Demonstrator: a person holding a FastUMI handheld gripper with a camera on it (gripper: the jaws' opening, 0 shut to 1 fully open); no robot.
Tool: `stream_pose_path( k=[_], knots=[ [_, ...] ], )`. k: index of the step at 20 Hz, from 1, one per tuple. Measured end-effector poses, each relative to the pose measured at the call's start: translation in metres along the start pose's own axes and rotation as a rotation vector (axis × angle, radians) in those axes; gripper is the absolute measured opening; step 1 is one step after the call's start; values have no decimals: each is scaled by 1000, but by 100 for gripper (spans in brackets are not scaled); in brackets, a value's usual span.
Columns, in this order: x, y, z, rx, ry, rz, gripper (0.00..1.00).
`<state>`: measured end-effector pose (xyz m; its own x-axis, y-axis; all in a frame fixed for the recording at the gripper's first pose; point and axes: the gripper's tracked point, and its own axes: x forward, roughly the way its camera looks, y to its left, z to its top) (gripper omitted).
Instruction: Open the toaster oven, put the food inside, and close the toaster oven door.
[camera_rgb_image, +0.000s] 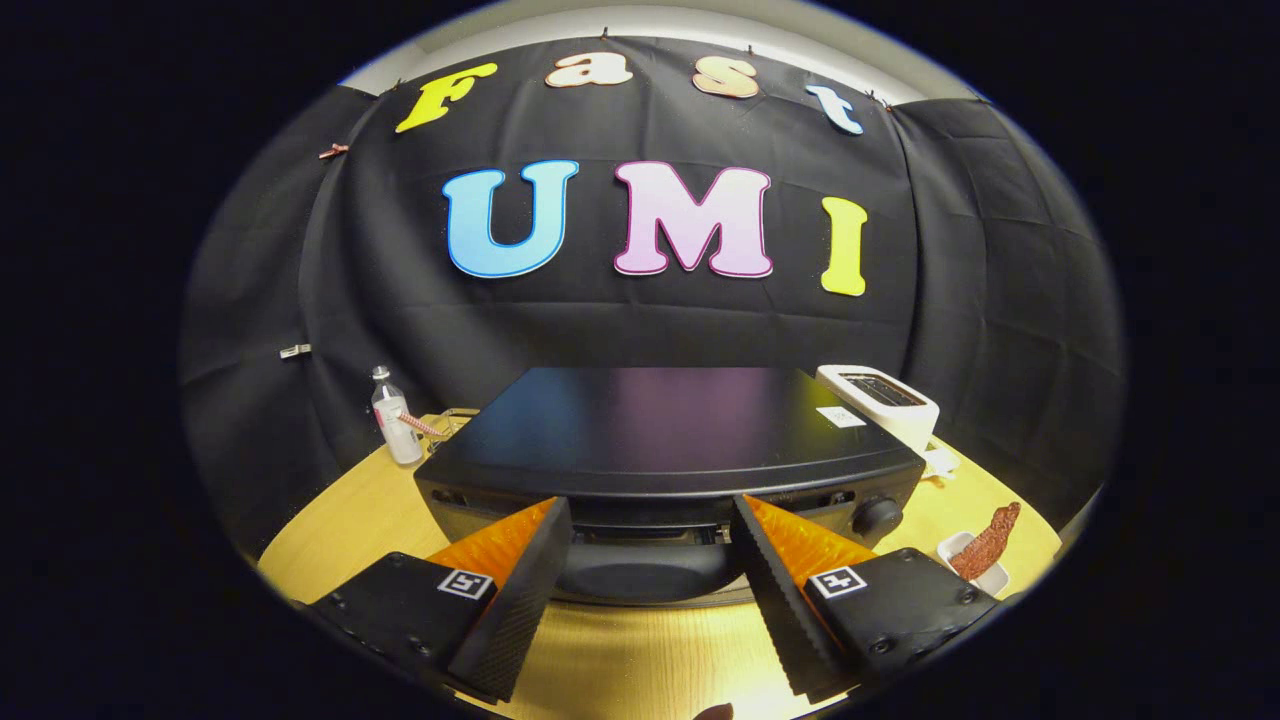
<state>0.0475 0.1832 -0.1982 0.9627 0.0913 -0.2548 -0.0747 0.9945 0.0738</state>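
Sitting on a light wooden table (640, 650), the black toaster oven (660, 440) fills the middle of the scene, its flat top seen from slightly above and its front facing the gripper (650, 520). The gripper's two fingers are spread wide, holding nothing, with their tips reaching up against the oven's upper front edge, one on either side of the dark handle (645, 570) that bulges out from the closed door between them. A round knob (877, 516) sits at the oven's front right corner, just beyond the right finger. To the right of the oven, near the table's edge, a small white dish (990, 577) holds the food (988, 543), a reddish-brown strip leaning up out of it, well apart from the fingers. Behind the oven's right rear corner stands a white pop-up toaster (885, 403). To the left of the oven, a clear bottle (397, 420) stands upright on the table, close to the oven's rear left corner.
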Motion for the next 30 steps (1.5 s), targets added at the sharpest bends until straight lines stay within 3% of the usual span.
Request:
stream_pose_path(
  k=[9, 15, 30],
  knots=[
    [-48, -2, -43, 51, 67, 20, 98],
    [-64, -4, -72, 7, 127, 31, 99],
    [-82, -7, -168, -49, 421, 56, 98]
  ],
)
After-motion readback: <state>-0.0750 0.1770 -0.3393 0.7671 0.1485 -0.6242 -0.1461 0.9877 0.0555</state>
